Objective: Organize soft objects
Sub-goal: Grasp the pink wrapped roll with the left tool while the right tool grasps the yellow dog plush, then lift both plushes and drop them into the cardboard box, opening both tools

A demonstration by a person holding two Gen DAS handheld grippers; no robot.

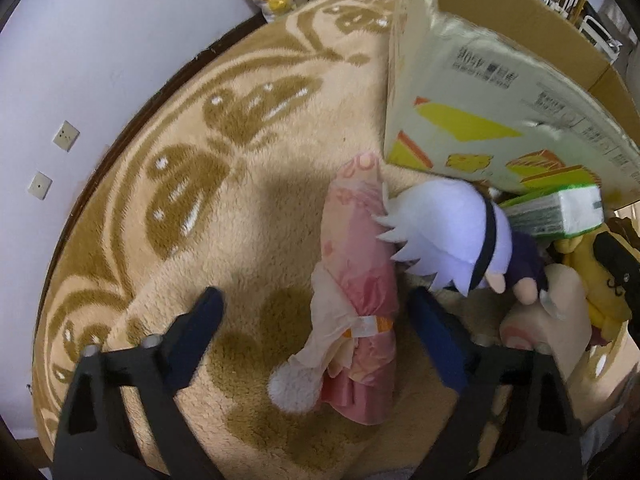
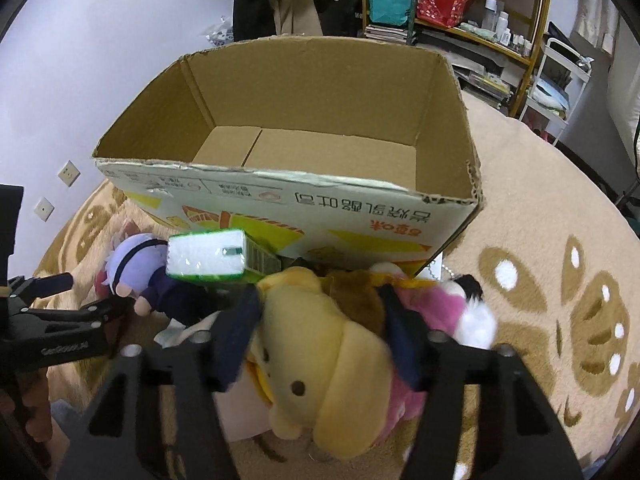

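- Biggest thing was the beige rug (image 1: 248,208) w/ brown leaf pattern, covering pretty much the whole floor area in both views.
- Next, the cardboard box (image 2: 280,92), open top, nothing inside, standing upright on the rug. All the soft stuff was piled on the rug right against its printed front side, none in the box.
- Yellow plush dog (image 2: 320,344) lay in front of the box, w/ a pink plush (image 2: 440,304) just beside it on the right.
- Right gripper (image 2: 320,328) sat around the yellow dog's head, both fingers touching the fabric on either side, so it was pinching the plush.
- Left gripper (image 1: 316,304) was spread wide, pointing down, straddling a pink bundle (image 1: 360,272) w/ a white pompom (image 1: 294,390). Pads weren't touching it, gaps on both sides.
- White-haired doll (image 1: 448,232) in dark clothes lay between the pink bundle and the dog, resting against the bundle.
- Green-and-white tissue pack (image 2: 208,256) leaned on the box front, just above the doll.
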